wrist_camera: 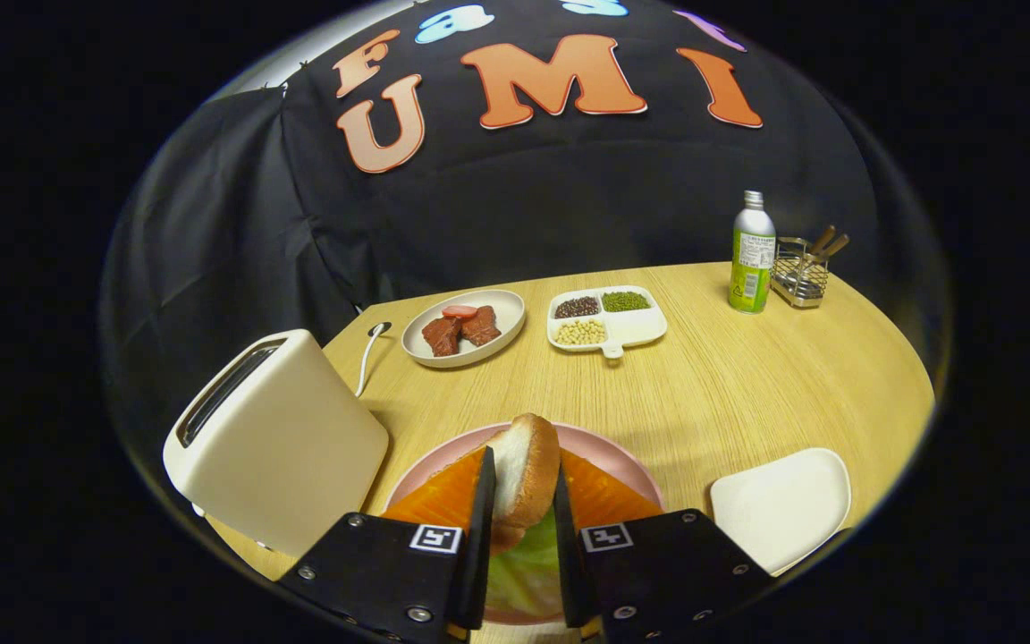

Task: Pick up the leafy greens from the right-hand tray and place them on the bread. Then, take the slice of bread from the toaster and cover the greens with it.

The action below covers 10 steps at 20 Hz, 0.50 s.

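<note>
**A:** What is the gripper (524,514) doing right now?

**B:** Its two fingers are clamping a slice of bread (528,470) on edge, one finger pressing each flat side. The slice is standing upright between them, crust arching over the top. Its lower edge is dropping behind the fingers, so I am not seeing whether it is touching anything below.

**A:** And underneath?

**B:** A pink plate (609,450) is sitting just ahead of the fingers on the wooden table (747,376). An orange, ridged layer (600,496) is spreading out to either side of the slice, and the leafy greens (524,568) are peeking through the gap between the fingers. The gripper body is covering most of them, so what they are lying on is hard to make out.

**A:** The toaster?

**B:** The cream toaster (278,438) is standing just left of the plate, its slot looking dark; I cannot tell what is inside. A white cord (370,353) is trailing behind it.

**A:** The right-hand tray?

**B:** The white tray (783,505) is lying right of the plate, partly cut off.

**A:** Farther back?

**B:** A plate of reddish-brown pieces (464,329), a divided dish of beans (606,317), a green bottle (752,255) and a wire holder (801,273), its contents too small to identify.
</note>
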Each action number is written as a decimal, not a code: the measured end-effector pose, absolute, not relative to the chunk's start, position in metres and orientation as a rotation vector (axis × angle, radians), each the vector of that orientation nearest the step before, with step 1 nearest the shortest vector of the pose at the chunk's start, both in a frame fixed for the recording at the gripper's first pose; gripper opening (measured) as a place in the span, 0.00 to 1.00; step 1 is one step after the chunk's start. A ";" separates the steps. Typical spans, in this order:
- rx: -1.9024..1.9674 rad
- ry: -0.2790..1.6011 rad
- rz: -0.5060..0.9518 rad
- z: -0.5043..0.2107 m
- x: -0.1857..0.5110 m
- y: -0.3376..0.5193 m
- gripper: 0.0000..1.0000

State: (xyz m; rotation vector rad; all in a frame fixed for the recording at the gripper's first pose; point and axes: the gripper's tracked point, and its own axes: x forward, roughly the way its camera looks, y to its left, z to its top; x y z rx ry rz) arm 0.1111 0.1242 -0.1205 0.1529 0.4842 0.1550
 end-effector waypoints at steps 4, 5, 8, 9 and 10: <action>0.127 0.517 0.102 -0.136 0.111 0.104 0.52; 0.122 0.521 0.093 -0.137 0.110 0.101 0.54; 0.112 0.518 0.072 -0.137 0.108 0.088 0.64; 0.100 0.509 0.062 -0.135 0.110 0.082 0.67; 0.089 0.498 0.053 -0.132 0.109 0.075 0.72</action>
